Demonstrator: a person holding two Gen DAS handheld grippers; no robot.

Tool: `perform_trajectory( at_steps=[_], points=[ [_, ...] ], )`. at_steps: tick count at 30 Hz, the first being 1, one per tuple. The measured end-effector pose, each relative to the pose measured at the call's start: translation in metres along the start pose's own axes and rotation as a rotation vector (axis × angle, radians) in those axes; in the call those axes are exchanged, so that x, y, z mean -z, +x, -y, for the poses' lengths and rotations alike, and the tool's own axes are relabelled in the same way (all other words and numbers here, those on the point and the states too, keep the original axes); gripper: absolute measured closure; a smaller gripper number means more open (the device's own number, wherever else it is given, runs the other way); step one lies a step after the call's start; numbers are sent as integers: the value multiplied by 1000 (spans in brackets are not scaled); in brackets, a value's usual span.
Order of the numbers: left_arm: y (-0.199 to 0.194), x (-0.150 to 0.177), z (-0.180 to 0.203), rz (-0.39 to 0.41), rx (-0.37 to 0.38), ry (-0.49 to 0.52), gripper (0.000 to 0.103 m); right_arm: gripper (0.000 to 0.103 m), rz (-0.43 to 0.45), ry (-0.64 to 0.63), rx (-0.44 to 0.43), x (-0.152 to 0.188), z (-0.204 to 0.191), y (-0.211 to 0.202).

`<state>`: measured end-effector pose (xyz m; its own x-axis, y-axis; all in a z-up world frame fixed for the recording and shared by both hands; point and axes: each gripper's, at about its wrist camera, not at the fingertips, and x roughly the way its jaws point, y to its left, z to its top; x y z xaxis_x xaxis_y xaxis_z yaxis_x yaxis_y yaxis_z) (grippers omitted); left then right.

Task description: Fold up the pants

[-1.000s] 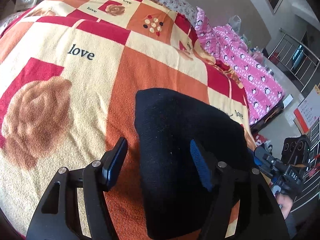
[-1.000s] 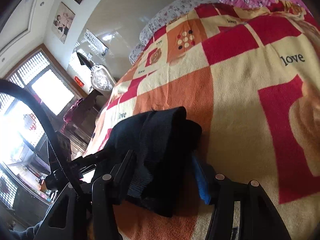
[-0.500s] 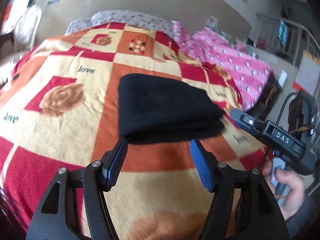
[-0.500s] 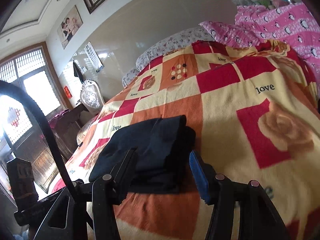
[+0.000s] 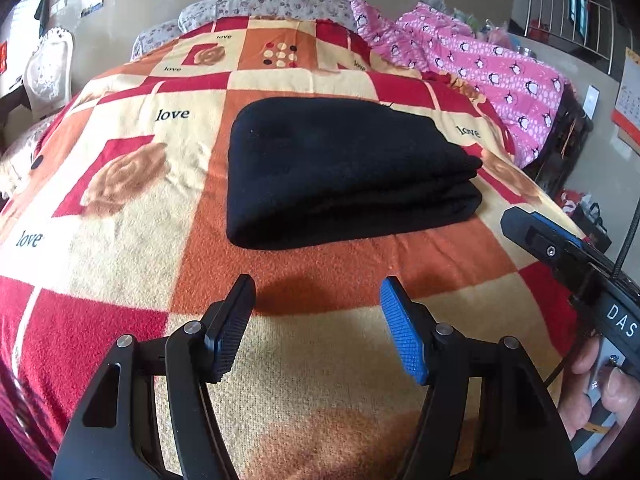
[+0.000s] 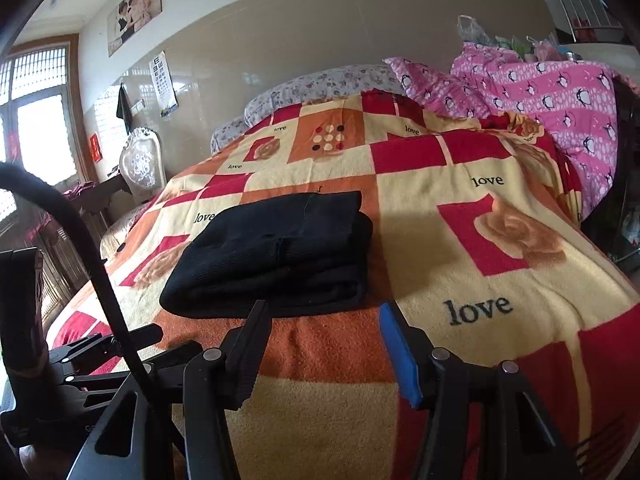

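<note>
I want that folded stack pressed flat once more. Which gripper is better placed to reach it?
Right, by a little. The right gripper sits open just short of the pants; the left gripper is open too, with more bare blanket between.

1. Blanket (image 5: 320,380) in front of the folded pants (image 5: 344,168) is bare, easy way in.
2. Left of the pants is bare too.
3. Pink quilt (image 5: 500,76) heaps up along the bed's right edge, and pillows (image 6: 320,84) block the head end.
</note>
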<state>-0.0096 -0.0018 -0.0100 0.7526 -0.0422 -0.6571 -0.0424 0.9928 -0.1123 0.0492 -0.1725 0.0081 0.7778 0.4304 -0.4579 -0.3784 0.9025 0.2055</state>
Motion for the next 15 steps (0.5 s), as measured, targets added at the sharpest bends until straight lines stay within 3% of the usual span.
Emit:
perform_trajectory(
  at_steps=[15],
  points=[
    [-1, 0, -3, -3, 17, -18, 38, 49, -27, -26, 17, 0, -6, 3]
  ],
)
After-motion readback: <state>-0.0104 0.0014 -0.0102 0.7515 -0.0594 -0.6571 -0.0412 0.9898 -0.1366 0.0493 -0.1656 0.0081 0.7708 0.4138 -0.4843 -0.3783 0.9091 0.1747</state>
